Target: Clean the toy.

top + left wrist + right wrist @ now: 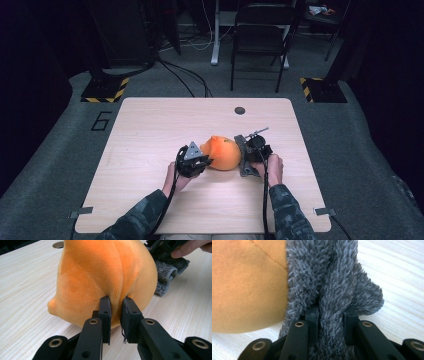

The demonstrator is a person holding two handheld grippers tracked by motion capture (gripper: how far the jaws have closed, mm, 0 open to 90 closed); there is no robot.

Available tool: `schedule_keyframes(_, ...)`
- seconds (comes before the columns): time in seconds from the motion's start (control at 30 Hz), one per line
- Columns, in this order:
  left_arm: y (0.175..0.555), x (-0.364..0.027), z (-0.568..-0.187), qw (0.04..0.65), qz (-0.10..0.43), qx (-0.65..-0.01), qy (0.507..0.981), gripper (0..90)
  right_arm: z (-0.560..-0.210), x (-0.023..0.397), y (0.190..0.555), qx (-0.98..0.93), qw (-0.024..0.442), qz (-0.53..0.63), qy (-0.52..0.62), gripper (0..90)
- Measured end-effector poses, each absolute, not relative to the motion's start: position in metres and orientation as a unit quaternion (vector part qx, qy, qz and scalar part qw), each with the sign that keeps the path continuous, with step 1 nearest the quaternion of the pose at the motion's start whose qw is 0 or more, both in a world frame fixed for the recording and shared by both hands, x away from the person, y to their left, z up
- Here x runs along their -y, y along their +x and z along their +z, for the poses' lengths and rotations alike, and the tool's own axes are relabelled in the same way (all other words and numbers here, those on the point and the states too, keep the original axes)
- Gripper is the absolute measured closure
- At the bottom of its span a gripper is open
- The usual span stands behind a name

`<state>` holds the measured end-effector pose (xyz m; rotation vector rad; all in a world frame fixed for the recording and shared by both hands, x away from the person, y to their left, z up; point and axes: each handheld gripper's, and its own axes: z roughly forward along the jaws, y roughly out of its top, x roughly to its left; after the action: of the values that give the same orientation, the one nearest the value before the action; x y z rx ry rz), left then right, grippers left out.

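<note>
An orange plush toy (222,152) lies in the middle of the wooden table (150,130), with a grey fuzzy cloth (243,156) against its right side. My left gripper (196,161) is at the toy's left end, shut on a pinched fold of the orange plush toy (105,272); its jaws squeeze the fabric between them (116,307). My right gripper (257,150) is shut on the grey fuzzy cloth (332,290), a thick fold of it held between the jaws (331,315). The orange plush toy (244,285) presses against that cloth at the left.
A round cable hole (240,110) sits near the table's far edge. A black chair (260,35) and cables (190,75) lie on the floor beyond the table. The person's sleeved forearms (287,210) come in from the near edge.
</note>
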<state>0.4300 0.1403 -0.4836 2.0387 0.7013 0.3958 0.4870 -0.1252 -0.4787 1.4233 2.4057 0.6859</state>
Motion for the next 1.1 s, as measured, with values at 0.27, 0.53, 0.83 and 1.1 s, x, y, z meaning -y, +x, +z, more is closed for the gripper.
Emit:
schedule_keyframes(0.27,0.430,-0.141,-0.483,0.456,0.160,-0.281,0.829,78.6,-0.424,0.125,0.467,-0.821,0.179,0.290,0.459,72.6)
schedule_keyframes(0.53,0.429,-0.140,-0.483,0.456,0.158,-0.281,0.829,78.5,-0.396,0.089,0.444,-0.829,0.161,0.367,0.390,72.5)
schedule_keyframes(0.83,0.430,-0.141,-0.483,0.453,0.159,-0.280,0.831,78.4,-0.415,0.078,0.449,-0.849,0.192,0.309,0.382,72.3)
schedule_keyframes(1.1,0.431,-0.142,-0.483,0.455,0.155,-0.281,0.831,78.5,-0.429,0.101,0.462,-0.842,0.172,0.295,0.417,72.3)
